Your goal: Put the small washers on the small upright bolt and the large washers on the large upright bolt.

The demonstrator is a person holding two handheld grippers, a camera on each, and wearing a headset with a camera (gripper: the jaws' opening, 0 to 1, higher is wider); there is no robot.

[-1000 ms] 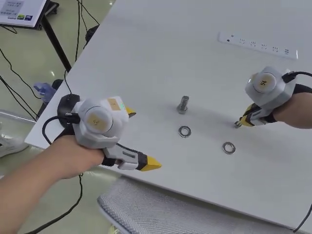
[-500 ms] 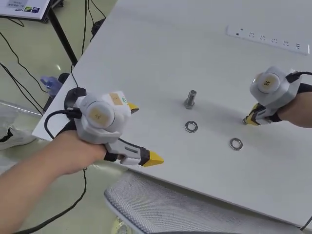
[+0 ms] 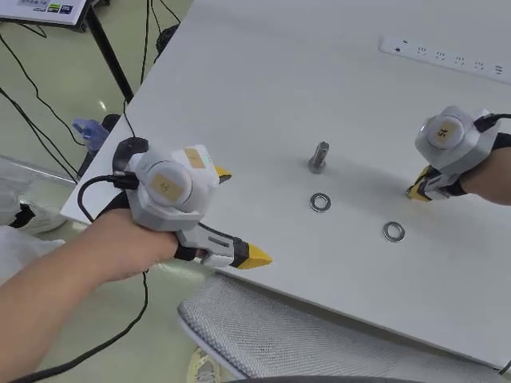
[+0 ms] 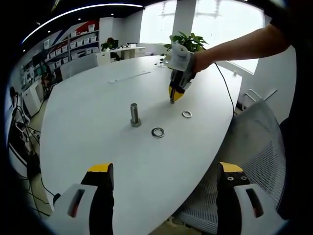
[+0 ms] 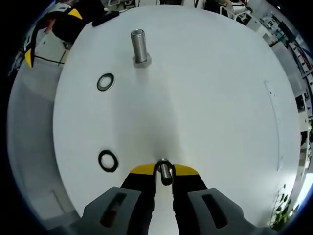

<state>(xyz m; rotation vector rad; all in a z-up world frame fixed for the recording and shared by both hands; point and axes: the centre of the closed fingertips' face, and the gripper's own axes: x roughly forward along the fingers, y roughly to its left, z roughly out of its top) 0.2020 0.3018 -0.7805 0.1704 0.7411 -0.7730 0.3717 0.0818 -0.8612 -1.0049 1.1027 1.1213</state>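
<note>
Right gripper [image 3: 419,191] pinching a short steel bolt [image 5: 165,172] at the white desk [image 3: 239,80].
Head view: the left gripper [image 3: 238,215] hovers at the desk's near edge, fingers wide apart; a tall steel bolt [image 3: 318,157] stands upright, a steel ring washer [image 3: 320,202] lies just beside it, a second steel washer [image 3: 393,231] nearer the right gripper, whose fingertips are too small to read. Left gripper view: both washers lie flat, apart. Right gripper view: the fingers hide the short bolt's lower part.
</note>
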